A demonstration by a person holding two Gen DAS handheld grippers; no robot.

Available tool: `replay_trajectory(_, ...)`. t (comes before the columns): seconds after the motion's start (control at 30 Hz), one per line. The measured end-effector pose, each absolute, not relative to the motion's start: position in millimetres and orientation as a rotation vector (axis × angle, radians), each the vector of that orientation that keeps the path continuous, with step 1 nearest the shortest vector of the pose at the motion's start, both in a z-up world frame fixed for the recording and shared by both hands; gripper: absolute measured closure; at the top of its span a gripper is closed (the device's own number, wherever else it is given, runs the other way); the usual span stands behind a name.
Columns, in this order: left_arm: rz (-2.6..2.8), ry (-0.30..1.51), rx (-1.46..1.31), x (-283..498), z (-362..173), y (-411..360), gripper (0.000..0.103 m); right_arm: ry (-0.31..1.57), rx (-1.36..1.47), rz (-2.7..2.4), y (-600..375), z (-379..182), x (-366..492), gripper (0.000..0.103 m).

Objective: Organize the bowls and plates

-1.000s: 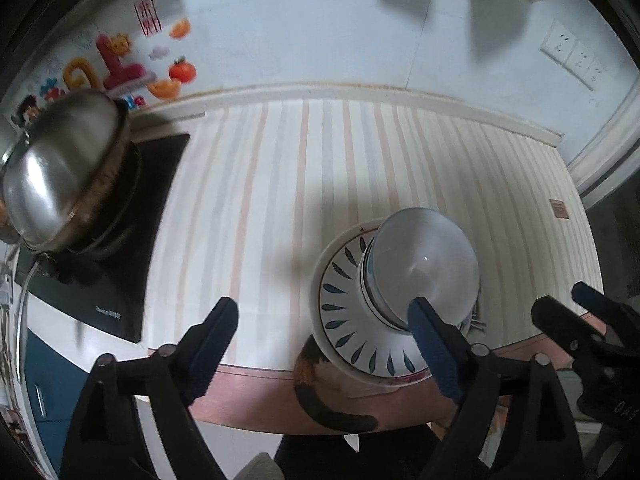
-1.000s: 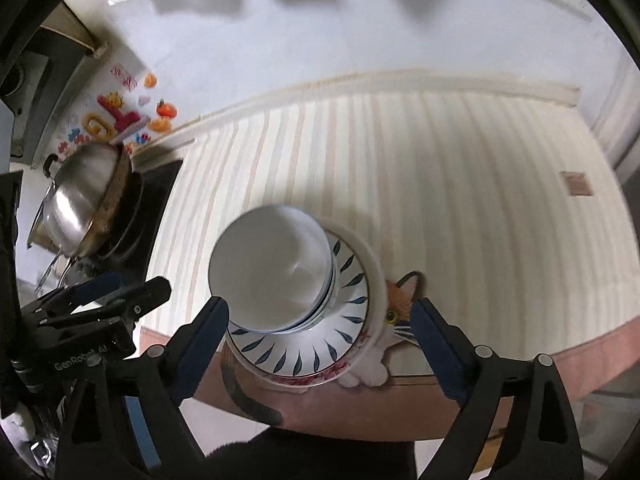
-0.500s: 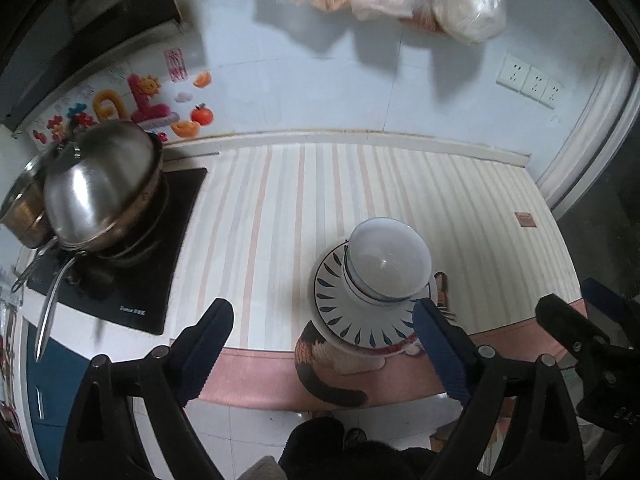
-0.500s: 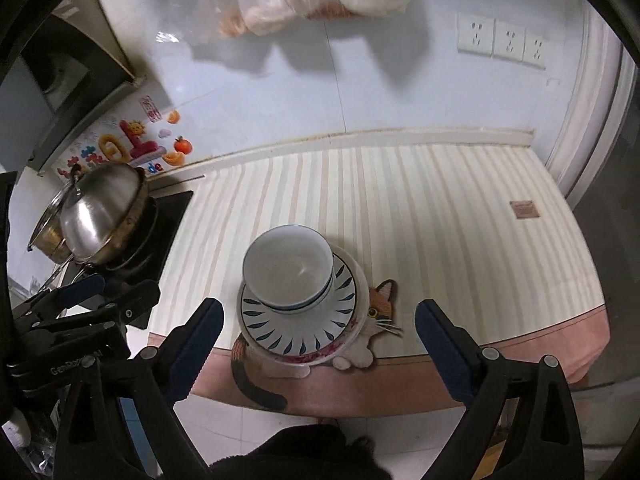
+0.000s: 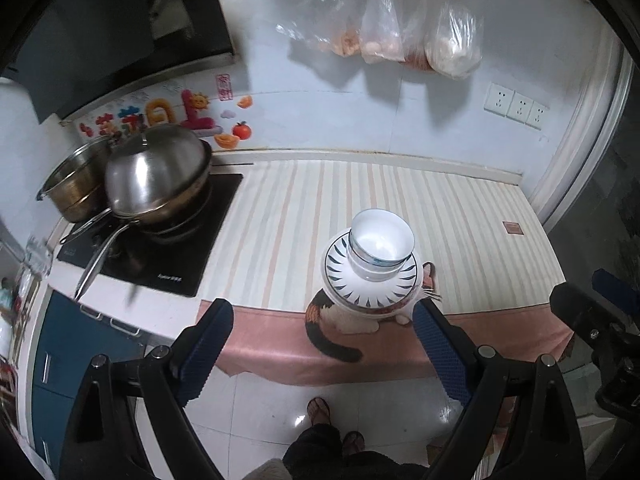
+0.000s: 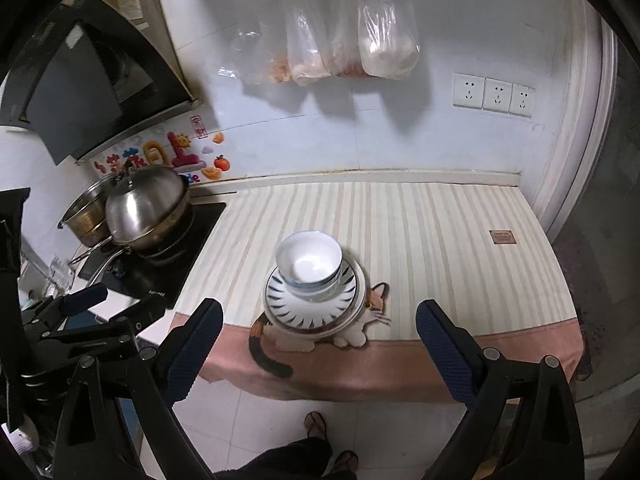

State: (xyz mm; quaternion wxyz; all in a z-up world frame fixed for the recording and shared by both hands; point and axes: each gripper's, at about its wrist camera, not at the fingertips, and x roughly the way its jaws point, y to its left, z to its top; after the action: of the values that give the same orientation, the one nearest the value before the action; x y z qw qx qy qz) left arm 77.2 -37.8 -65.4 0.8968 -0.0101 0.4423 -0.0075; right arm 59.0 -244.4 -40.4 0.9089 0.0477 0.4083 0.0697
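A long counter draped in a cream, pale-striped cloth (image 6: 420, 240) with a pink front hem fills both views. At its left end a black glass cooktop (image 5: 160, 248) carries a domed stainless-steel lidded pan (image 5: 156, 172), with a second steel pot (image 5: 76, 188) just behind.

Near the cloth's front edge, on a cat-shaped printed mat (image 6: 280, 344), sits a round white ceramic plate with dark blue petal strokes (image 6: 304, 312). Stacked white bowls with a blue rim line (image 6: 308, 260) stand upright on the plate, mouths upward; being round, the stack has no long axis but the vertical.

The left gripper (image 5: 324, 344) and the right gripper (image 6: 320, 340) both hang in front of the counter, well apart from the stack, blue ribbed pads spread wide and holding nothing.
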Motion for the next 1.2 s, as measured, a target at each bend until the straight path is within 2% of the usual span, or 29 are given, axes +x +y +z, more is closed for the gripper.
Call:
replay_trajectory(0.53,-0.031,0.817,0.011,5.8,-29.6,-15.3,0.011,0.729,0.06,0.068,-220.5,5.2,-42.7,0.003)
replay_trajectory(1.2,-0.029,0.77,0.017,-1.8,-21.7,1.2,0.011,0.707,0.06,0.053,-205.5,12.3,-47.2,0.003)
